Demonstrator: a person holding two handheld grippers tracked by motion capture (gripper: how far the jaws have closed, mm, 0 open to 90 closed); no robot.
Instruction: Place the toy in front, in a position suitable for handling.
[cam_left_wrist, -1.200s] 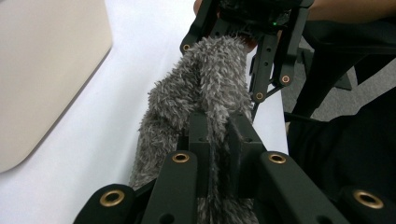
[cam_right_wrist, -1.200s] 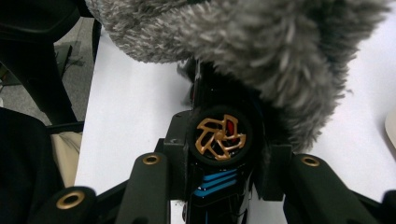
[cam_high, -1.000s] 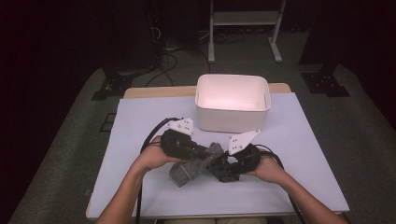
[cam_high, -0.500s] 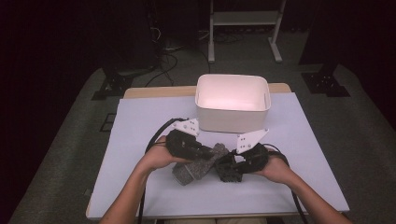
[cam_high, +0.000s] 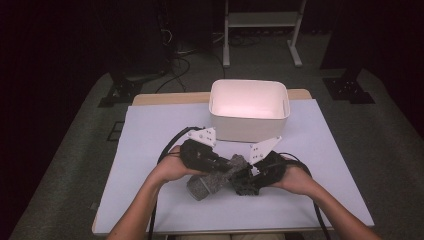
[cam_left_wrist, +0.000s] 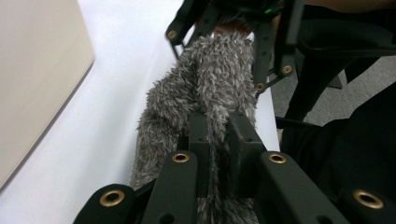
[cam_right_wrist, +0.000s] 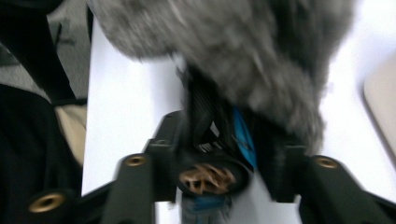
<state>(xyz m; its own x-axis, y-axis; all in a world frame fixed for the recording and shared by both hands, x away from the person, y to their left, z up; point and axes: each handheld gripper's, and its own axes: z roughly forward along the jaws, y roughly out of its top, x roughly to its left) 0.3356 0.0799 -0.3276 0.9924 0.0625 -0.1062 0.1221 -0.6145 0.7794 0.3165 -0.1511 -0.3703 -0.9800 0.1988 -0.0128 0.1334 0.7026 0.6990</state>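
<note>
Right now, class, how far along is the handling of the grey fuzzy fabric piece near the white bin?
Done: the grey fuzzy fabric piece is gripped at both ends. The left gripper is shut on it, and the right gripper pinches its other end along with something dark with blue on it. In hand: it is held low over the white table cover. Left, probably: carrying it into the white rectangular plastic bin, which looks empty.

L claw (cam_high: 222, 167) & R claw (cam_high: 240, 181) both clamped, tips nearly meeting, forearms angled inward
</note>
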